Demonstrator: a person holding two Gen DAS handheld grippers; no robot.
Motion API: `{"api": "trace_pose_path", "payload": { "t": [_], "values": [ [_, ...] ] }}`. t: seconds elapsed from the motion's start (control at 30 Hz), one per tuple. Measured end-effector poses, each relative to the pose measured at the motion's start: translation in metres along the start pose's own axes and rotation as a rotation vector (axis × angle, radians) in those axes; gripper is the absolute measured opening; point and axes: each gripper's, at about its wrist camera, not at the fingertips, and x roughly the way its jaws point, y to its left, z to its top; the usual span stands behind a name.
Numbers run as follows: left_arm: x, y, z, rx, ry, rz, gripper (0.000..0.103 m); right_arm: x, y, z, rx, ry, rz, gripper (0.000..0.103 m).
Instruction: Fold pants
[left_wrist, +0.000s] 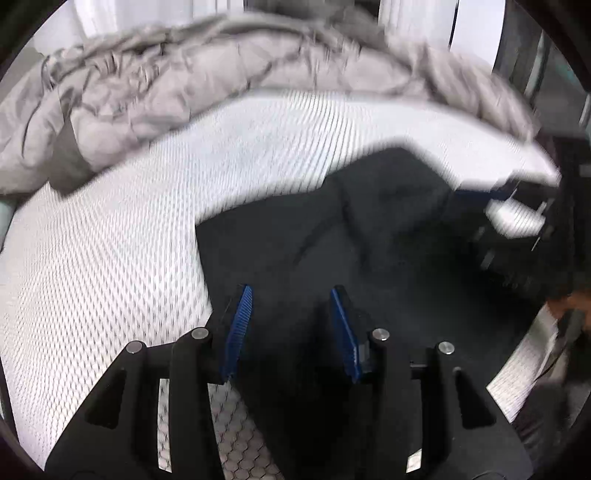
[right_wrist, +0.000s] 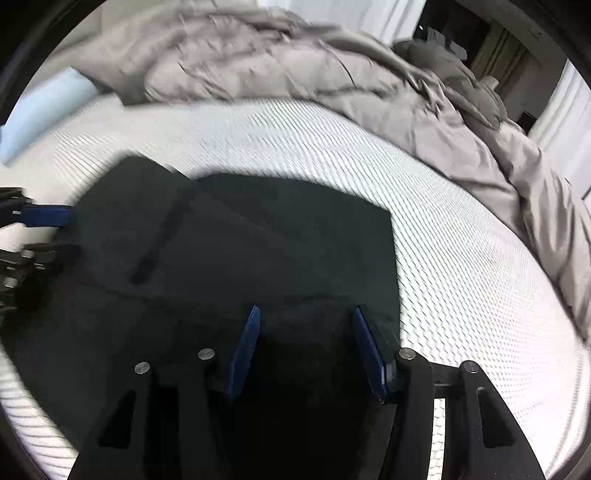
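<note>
we judge the fold to be well along: the pants (right_wrist: 229, 258) lie on the mattress (right_wrist: 461, 266) as a compact dark block with straight edges and a squared corner on the right side of the right wrist view, which reads to us as a garment already doubled over at least once. what we cannot tell is how many layers sit in that block, or whether one more fold or only a smoothing pass is left; a diagonal ridge and a dark slit like a pocket opening cross the top, and a low crease runs just ahead of our fingers, so the surface is not yet fully flat. our left gripper (left_wrist: 291, 291) hovers over the near left part of the cloth with its jaws apart and nothing pinched between the blue pads (left_wrist: 236, 332); we see only dark fabric lying below the gap. our right gripper (right_wrist: 304, 314) stands the same way over the near right part, released, close to that squared corner. in the left wrist view the far edge of the pants is blurred and the right gripper shows only as a dark smear. the fabric looks matte, soft and fairly thick, charcoal to black, holding soft folds rather than sharp ones. the mattress cover is white with a fine raised honeycomb weave, and behind it a crumpled grey-beige duvet (right_wrist: 295, 74) is heaped along the far side.
</note>
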Motion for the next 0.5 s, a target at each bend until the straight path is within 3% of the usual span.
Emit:
{"api": "trace_pose_path", "payload": {
  "t": [0.1,0.17,0.23,0.3,0.37,0.47,0.5],
  "values": [
    [0.01,0.008,0.021,-0.105,-0.048,-0.044,0.042,-0.003,0.009,0.022,0.036,-0.062,0.121,0.054],
    [0.039,0.012,0.024,-0.168,0.016,-0.064,0.042,0.016,0.019,0.033,0.075,-0.033,0.151,0.054],
    [0.07,0.012,0.025,-0.129,0.074,-0.016,0.041,0.035,0.031,0.034,0.083,0.016,0.16,0.053],
    [0.067,0.014,0.024,-0.102,0.057,-0.028,0.041,0.053,0.035,0.032,0.016,0.076,0.093,0.054],
    [0.058,0.023,0.02,-0.101,0.05,-0.008,0.041,0.046,0.025,0.027,0.009,0.102,-0.016,0.059],
    [0.051,0.033,0.011,-0.151,0.061,-0.014,0.045,0.04,-0.002,0.014,0.055,0.114,-0.042,0.059],
    [0.047,0.036,0.013,-0.154,0.063,-0.002,0.045,0.039,-0.004,0.012,0.046,0.117,-0.094,0.059]
  ]
}}
